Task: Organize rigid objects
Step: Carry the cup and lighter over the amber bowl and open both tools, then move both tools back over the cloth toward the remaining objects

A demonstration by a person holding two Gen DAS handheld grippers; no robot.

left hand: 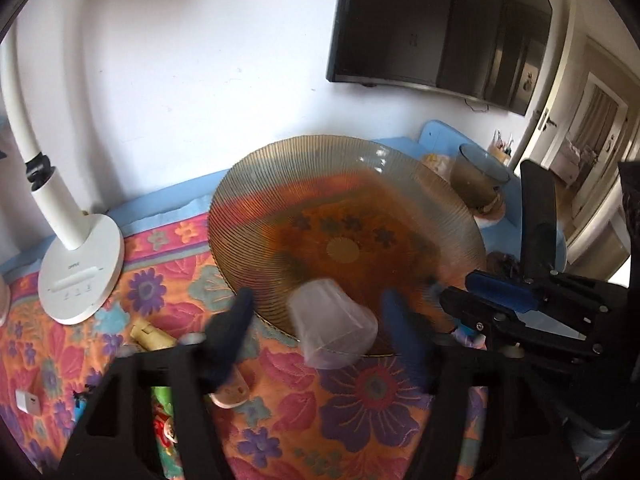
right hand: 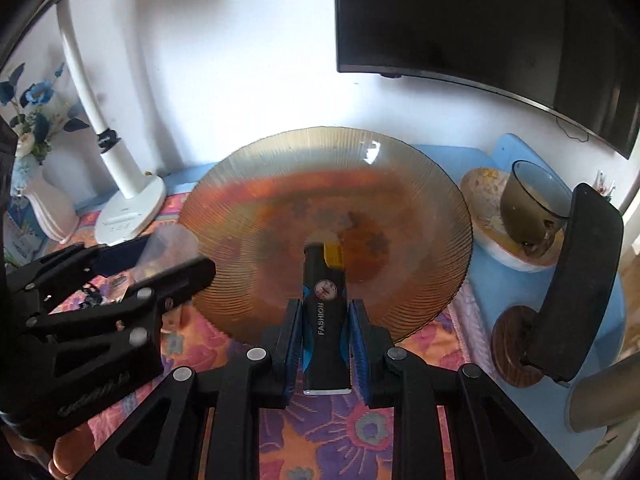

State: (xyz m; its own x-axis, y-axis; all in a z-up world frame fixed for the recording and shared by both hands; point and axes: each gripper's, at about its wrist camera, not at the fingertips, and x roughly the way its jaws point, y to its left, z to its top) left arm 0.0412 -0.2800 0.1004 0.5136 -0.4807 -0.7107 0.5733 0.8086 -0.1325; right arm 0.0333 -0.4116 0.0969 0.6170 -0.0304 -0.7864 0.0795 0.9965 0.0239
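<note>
A clear plastic cup (left hand: 333,323) lies tilted between the blurred fingers of my left gripper (left hand: 320,306), at the near rim of a ribbed amber glass plate (left hand: 312,184). The pads stand apart from the cup's sides, so the jaws are open. In the right wrist view my right gripper (right hand: 326,312) is shut on a black bar with blue trim, a yellow tip and the word FASHION (right hand: 325,320), held over the amber plate (right hand: 280,168). The left gripper (right hand: 176,256) and the cup (right hand: 172,242) show at that plate's left edge. The right gripper (left hand: 460,292) shows at the plate's right.
A white desk lamp (left hand: 80,276) stands left on the floral cloth (left hand: 360,408). An amber glass mug (right hand: 532,208) sits in a floral bowl at the right, near a wooden coaster (right hand: 514,344) and a black chair back (right hand: 580,280). Small items (left hand: 150,334) lie near the left fingers.
</note>
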